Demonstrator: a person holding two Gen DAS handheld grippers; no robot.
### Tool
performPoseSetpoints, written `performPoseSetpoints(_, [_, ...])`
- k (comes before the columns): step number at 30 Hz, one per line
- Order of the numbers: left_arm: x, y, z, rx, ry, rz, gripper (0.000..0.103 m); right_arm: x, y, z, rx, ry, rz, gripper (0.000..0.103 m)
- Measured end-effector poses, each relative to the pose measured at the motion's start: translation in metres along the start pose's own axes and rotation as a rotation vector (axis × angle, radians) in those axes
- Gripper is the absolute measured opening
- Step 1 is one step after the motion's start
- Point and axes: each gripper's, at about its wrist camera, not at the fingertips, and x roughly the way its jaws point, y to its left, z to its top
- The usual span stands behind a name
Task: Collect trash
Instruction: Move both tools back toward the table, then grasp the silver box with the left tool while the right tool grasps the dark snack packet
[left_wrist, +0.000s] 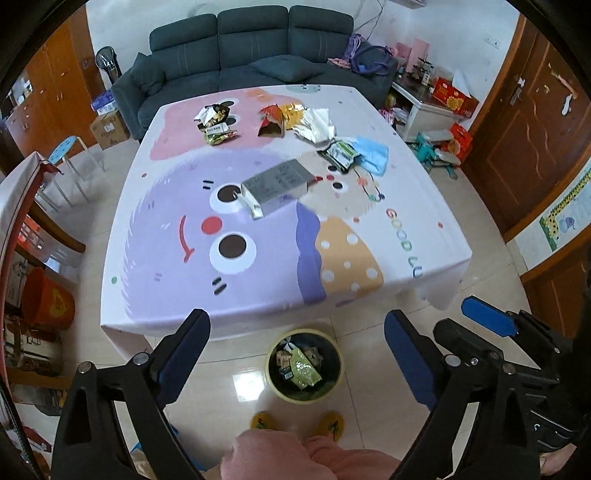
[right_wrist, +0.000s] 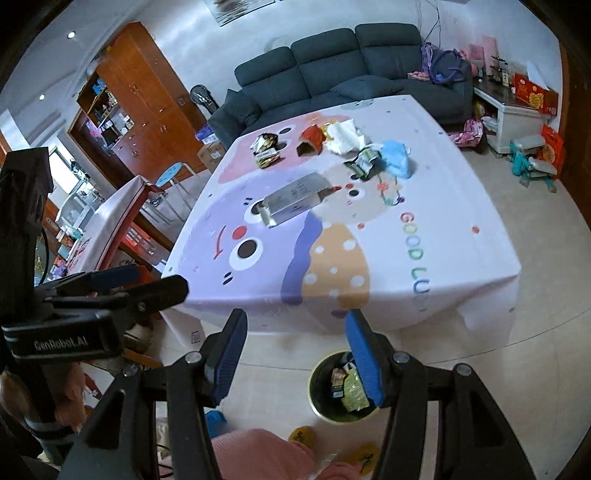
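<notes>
One waste bin (left_wrist: 303, 365) stands on the floor at 6 o'clock of the surface (left_wrist: 424, 206), holding at least two wrappers, the green one (left_wrist: 304, 371) uppermost. Both claws hang released above the floor with nothing between the jaws: the left claw (left_wrist: 297, 350) spread wide, the right claw (right_wrist: 295, 354) over the bin's 9 o'clock side. On the surface remain one grey carton (left_wrist: 275, 184) at centre, one blue mask (left_wrist: 373, 153) at 1 o'clock, and roughly five wrappers towards 12 o'clock.
</notes>
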Motion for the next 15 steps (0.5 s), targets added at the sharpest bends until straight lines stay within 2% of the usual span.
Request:
performPoseSetpoints(3, [0.008,0.004,0.015,0.014,-0.004,-0.015,0.098,0.002,-0.005,0.01,0.01,-0.011,-0.036,0.056])
performPoseSetpoints(9, [0.039,0.01,0.054,0.125,-0.017,-0.052,0.101,0.021,-0.019,0.036,0.064,-0.04,-0.113,0.056])
performPoseSetpoints(15, [0.094,0.027,0.109,0.262,0.058,-0.138,0.101,0.057,-0.031,0.068,0.208,-0.047,-0.207,0.056])
